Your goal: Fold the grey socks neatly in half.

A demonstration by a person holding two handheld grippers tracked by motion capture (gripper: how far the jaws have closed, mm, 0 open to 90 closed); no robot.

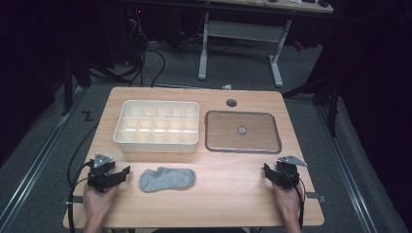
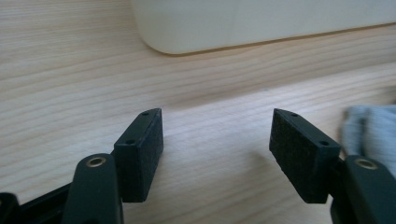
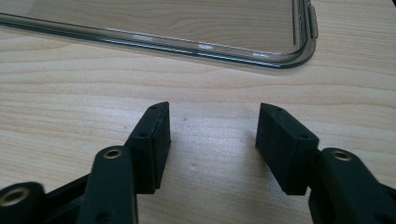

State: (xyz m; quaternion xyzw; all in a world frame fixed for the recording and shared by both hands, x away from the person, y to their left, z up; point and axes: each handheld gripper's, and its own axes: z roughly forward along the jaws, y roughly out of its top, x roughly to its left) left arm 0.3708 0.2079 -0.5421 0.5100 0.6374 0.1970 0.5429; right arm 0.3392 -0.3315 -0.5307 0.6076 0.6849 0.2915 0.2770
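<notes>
A grey sock (image 1: 167,178) lies flat on the wooden table (image 1: 228,204) near the front, left of centre. My left gripper (image 1: 127,173) rests on the table just left of the sock, open, with bare wood between its pads; the left gripper (image 2: 217,144) view has the sock (image 2: 371,130) at its right edge. My right gripper (image 1: 265,171) sits low at the front right, open and holding nothing. In its own view the right gripper (image 3: 212,140) faces the near rim of a clear lid (image 3: 261,60).
A cream divided box (image 1: 157,127) with several compartments stands behind the sock; its wall (image 2: 261,23) shows ahead of the left jaws. A clear flat lid (image 1: 243,132) with a round knob lies to the right. A round hole (image 1: 231,103) sits near the back edge.
</notes>
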